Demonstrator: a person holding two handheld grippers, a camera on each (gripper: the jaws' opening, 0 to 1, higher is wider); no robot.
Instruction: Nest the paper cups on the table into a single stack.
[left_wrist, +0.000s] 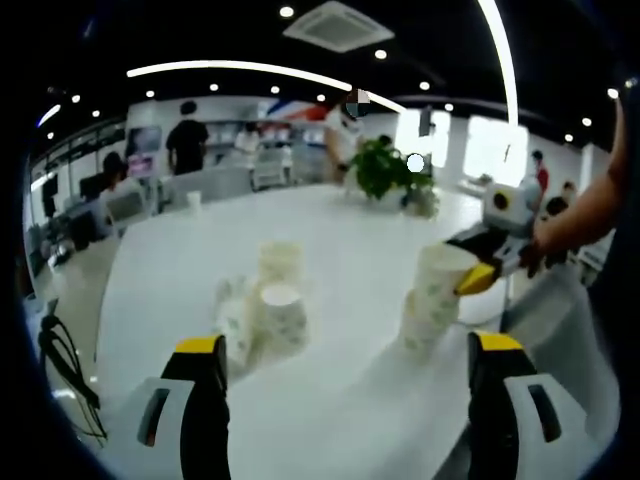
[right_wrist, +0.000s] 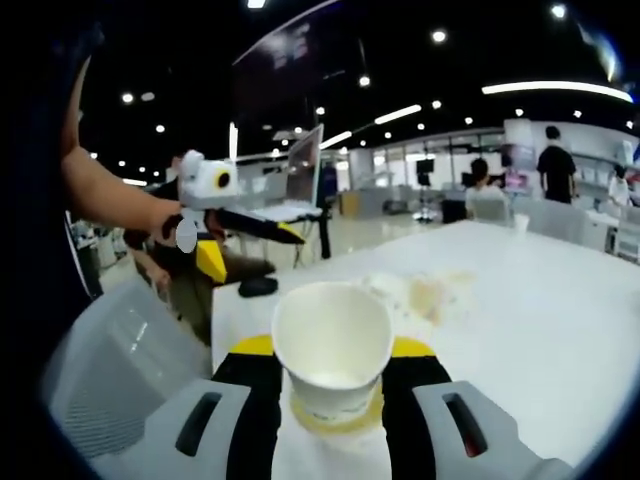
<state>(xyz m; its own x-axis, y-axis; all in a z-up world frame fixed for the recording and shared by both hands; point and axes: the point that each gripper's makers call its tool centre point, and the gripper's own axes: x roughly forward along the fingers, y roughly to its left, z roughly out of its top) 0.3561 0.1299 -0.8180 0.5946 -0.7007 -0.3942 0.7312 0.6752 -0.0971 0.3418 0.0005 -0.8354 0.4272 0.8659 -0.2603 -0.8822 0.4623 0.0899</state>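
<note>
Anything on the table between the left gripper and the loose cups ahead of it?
In the left gripper view, only bare table lies between the open left gripper and the loose cups.

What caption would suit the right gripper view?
Right gripper grips a white paper cup above the white table.
</note>
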